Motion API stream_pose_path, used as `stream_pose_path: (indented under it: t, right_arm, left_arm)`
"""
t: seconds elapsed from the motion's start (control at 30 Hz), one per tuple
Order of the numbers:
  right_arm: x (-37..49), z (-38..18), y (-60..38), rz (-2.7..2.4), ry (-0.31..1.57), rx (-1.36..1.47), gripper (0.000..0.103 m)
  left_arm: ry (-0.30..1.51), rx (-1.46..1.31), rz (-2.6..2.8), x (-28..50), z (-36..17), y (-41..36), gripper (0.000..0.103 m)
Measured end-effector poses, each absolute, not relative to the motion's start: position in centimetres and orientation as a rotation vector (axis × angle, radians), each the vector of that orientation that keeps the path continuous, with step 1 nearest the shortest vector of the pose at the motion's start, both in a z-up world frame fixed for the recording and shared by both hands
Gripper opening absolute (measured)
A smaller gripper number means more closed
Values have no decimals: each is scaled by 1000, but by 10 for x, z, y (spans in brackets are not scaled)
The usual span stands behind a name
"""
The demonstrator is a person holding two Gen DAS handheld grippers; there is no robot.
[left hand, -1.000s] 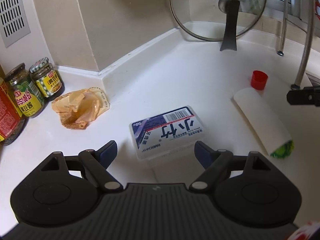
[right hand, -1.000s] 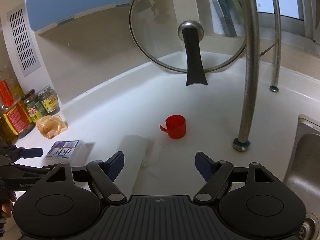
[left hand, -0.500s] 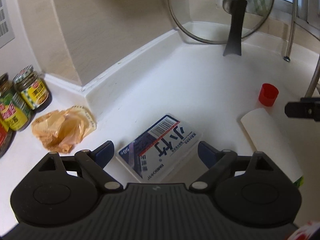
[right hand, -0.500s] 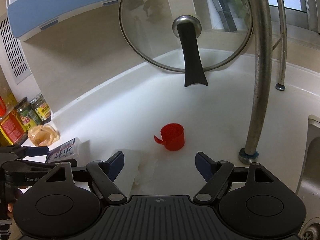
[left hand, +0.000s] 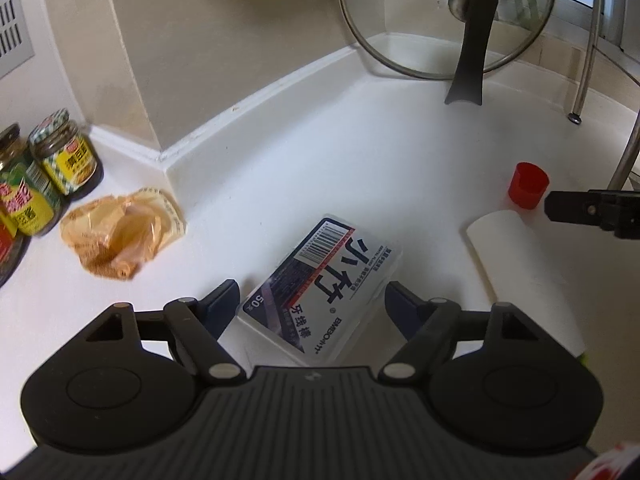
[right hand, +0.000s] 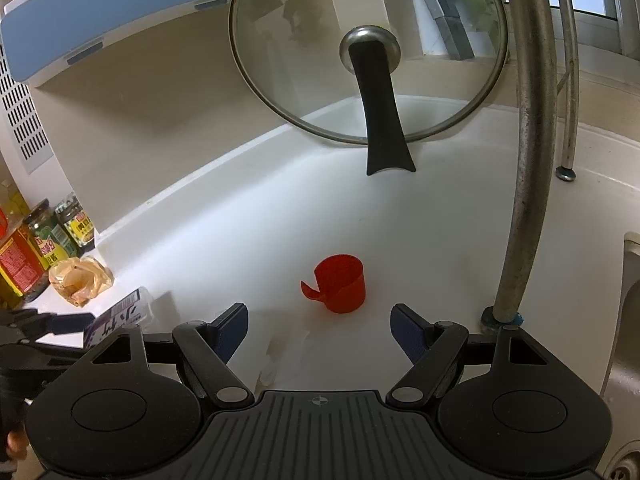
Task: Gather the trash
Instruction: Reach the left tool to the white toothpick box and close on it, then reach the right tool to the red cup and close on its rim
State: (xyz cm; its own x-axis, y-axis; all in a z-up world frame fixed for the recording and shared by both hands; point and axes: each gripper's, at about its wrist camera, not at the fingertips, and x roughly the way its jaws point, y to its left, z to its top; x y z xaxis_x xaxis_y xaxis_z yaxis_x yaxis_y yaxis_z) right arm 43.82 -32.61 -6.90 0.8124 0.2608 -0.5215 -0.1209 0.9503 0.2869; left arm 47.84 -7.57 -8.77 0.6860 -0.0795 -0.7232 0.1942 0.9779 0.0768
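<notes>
Closing around one floss box [left hand: 320,280], the left gripper's [left hand: 312,304] jaws near it; the right gripper's [right hand: 319,322] gape before one red cup [right hand: 340,284].

Smooth glossy white tabletop [left hand: 360,152]; clear hard plastic floss box [left hand: 320,284] with printed paper label; crinkled translucent orange plastic wrapper [left hand: 120,236] left of that box; red matt plastic cup [right hand: 340,284]; round glass lid [right hand: 368,52], metal-rimmed.
</notes>
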Motion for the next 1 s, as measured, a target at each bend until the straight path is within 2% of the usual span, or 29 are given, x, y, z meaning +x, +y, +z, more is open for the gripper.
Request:
stream_pose_path:
  t: [0.07, 0.13, 0.23, 0.27, 0.33, 0.4, 0.9, 1.0]
  right_arm:
    - [439, -69, -325, 209, 589, 239, 78]
    - [440, -70, -324, 208, 587, 225, 78]
    - [442, -70, -323, 206, 586, 220, 78]
    - [443, -71, -323, 204, 586, 221, 78]
    - [445, -71, -324, 198, 582, 218, 78]
    - [446, -71, -324, 194, 579, 210, 78]
    - [468, -83, -314, 165, 548, 60, 78]
    - [473, -85, -312, 164, 539, 28, 70]
  left_arm:
    - [799, 156, -164, 477, -86, -79, 79]
    - [791, 185, -176, 479, -86, -82, 86]
    - [781, 251, -195, 482, -89, -87, 85]
    - [781, 268, -203, 484, -90, -88, 85]
    - [789, 281, -216, 487, -93, -88, 74]
    - [784, 278, -221, 488, -94, -87, 69]
    - [768, 243, -129, 491, -85, -73, 67]
    - [775, 236, -118, 492, -85, -70, 67]
